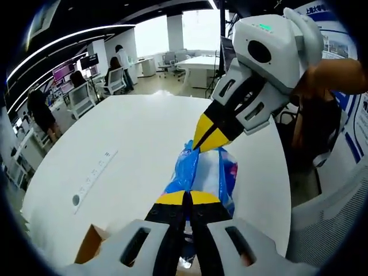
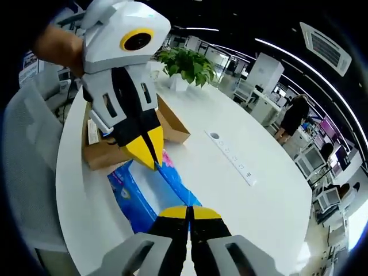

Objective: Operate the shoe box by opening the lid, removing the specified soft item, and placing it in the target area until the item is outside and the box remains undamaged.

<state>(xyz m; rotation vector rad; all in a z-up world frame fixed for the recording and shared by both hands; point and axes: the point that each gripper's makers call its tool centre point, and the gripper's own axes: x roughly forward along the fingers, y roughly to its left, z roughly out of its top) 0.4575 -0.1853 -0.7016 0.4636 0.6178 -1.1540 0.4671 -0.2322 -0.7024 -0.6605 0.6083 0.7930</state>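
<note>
A soft blue plastic packet (image 1: pixel 210 172) hangs stretched between both grippers above the white table (image 1: pixel 138 132). My left gripper (image 1: pixel 187 198) is shut on its near end. The right gripper (image 1: pixel 206 138) reaches in from the upper right and is shut on the far end. In the right gripper view, my right gripper (image 2: pixel 190 213) pinches the blue packet (image 2: pixel 146 192), and the left gripper (image 2: pixel 150 155) clamps the opposite end. Behind it, the brown cardboard shoe box (image 2: pixel 106 154) sits open on the table, one flap (image 2: pixel 172 129) folded outward. A box corner (image 1: pixel 89 244) shows low in the left gripper view.
A white power strip (image 2: pixel 233 158) is set into the table (image 2: pixel 241 201) beside the packet, also the strip (image 1: pixel 95 178). A potted plant (image 2: pixel 187 66) stands beyond the box. A grey chair (image 2: pixel 23 144) is at the table edge. People and desks fill the office behind.
</note>
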